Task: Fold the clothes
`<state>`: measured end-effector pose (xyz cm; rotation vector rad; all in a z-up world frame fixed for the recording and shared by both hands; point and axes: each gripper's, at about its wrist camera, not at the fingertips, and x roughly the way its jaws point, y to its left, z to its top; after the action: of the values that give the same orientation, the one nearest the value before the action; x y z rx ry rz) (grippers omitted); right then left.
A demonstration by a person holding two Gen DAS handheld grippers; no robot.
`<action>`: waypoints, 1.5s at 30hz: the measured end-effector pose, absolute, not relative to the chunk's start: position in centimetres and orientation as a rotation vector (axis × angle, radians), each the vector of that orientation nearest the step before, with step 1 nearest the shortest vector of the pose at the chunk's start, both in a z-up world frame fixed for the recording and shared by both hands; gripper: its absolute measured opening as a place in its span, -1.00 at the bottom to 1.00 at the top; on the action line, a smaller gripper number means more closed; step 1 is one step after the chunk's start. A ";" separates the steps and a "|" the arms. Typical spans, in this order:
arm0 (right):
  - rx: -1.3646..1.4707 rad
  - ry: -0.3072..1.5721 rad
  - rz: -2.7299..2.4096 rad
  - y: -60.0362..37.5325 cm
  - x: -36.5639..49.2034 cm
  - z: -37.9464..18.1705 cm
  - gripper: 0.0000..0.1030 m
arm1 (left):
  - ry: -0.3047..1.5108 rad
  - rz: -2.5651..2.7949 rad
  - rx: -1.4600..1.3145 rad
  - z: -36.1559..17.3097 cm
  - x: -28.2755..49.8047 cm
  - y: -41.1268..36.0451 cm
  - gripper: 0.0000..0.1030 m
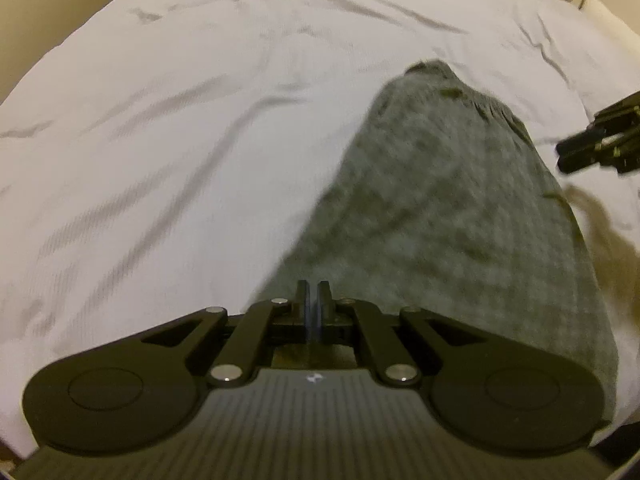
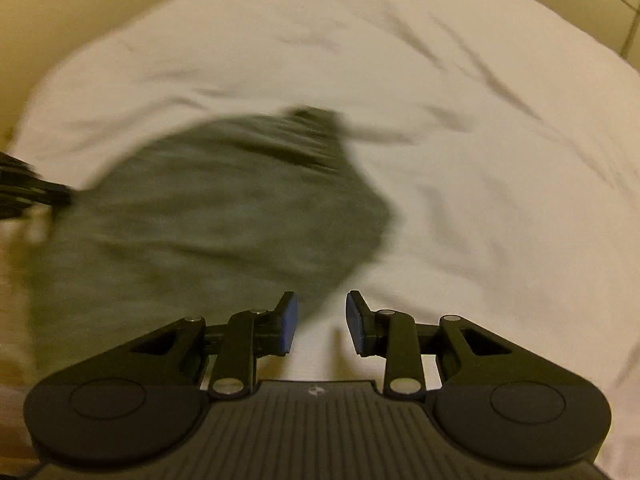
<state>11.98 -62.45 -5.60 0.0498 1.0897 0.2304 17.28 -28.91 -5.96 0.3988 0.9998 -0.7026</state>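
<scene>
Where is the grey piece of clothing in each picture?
Left wrist view: the grey garment fills the lower right, running up from the shut left tongs.
Right wrist view: the grey garment lies left of centre, beyond the open right tongs.
Shared landmark: the white bedsheet under it.

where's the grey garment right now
The grey garment lies on the white sheet, right of centre in the left wrist view, running up from the shut left claw.

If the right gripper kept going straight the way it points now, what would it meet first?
Most likely the white bedsheet: the open right gripper frames bare sheet, with the grey garment's edge just to its left. Blur and unclear depth make that edge a possible first contact.
</scene>
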 end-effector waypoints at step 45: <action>0.285 0.663 -0.142 -46.9 -11.6 -9.2 0.47 | 0.430 -1.370 0.326 -7.9 4.4 -28.4 -1.00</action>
<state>-11.60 -46.89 -9.24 0.2850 0.6628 -0.1421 4.44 -28.38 -7.92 0.3264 0.4302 -1.3698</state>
